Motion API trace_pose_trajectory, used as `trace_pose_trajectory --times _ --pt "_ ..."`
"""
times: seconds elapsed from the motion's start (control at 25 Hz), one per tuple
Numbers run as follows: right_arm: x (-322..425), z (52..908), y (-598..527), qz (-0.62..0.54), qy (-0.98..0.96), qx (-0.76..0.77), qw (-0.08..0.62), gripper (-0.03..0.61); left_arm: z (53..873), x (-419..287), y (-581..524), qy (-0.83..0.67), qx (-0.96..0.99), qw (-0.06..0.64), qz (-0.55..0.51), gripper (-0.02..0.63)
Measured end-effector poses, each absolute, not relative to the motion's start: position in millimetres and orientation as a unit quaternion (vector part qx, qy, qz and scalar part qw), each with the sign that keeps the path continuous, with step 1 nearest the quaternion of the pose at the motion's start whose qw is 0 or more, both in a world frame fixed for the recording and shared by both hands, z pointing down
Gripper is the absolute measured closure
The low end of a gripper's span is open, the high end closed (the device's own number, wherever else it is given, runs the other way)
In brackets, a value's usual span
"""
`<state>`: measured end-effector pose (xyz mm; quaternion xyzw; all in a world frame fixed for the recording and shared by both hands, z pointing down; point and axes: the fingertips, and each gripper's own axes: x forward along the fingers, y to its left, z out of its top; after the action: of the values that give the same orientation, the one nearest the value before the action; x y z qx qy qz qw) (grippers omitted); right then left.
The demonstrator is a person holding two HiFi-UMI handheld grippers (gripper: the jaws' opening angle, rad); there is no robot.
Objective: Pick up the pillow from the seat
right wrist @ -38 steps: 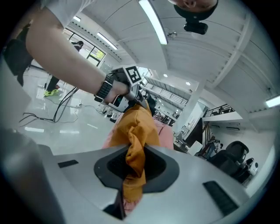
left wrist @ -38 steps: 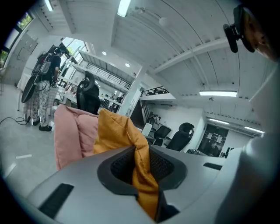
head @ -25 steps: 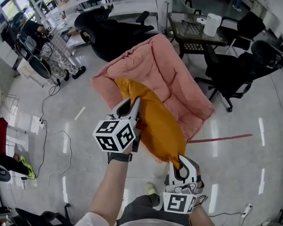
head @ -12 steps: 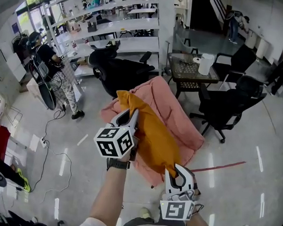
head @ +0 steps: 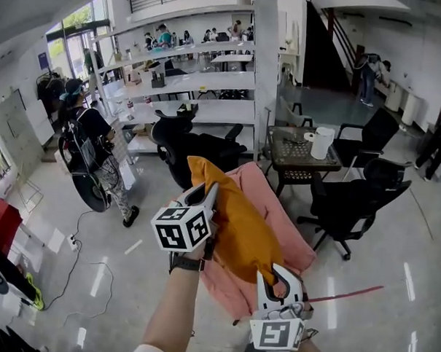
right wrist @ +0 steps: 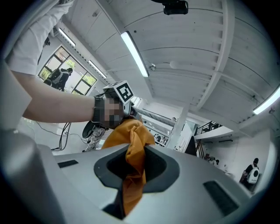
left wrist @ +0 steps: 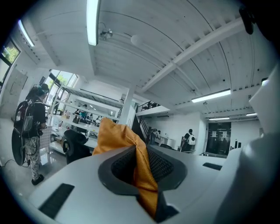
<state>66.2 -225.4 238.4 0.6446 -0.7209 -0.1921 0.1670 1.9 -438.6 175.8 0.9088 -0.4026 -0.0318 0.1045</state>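
The orange pillow (head: 237,223) hangs in the air between my two grippers, above the pink padded seat (head: 294,244). My left gripper (head: 209,199) is shut on the pillow's far upper edge. At the lower end, my right gripper (head: 277,280) is shut on the near corner. In the left gripper view a fold of orange cloth (left wrist: 141,170) is pinched between the pads of the left gripper (left wrist: 142,168). The right gripper view shows the right gripper (right wrist: 133,168) clamped on the orange cloth (right wrist: 131,142), with the left gripper's marker cube (right wrist: 123,92) beyond it.
Black office chairs stand right (head: 351,203) and behind (head: 189,145) the pink seat. A small dark table (head: 293,159) carries a white roll (head: 322,142). A person with a backpack (head: 90,155) stands at left. Long shelves (head: 181,82) run across the back.
Both grippers have risen with the pillow, which now hangs higher over the pink seat. The head view has tilted up and shows more of the room.
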Motion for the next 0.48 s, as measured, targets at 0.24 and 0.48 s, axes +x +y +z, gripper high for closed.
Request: trace_pose_trajectory --times 0.24,0.48 --pt "80.6 216.1 -235.9 -0.202 -0.727 0.639 0.148 0.526 151.3 9.5 -445.5 -0.413 0.905 0.095 -0.041 0.541" --pt "92.9 208.7 -246.4 -0.213 -0.732 0.631 0.145 0.526 140.9 17.8 -453.3 -0.423 0.901 0.089 -0.045 0.543"
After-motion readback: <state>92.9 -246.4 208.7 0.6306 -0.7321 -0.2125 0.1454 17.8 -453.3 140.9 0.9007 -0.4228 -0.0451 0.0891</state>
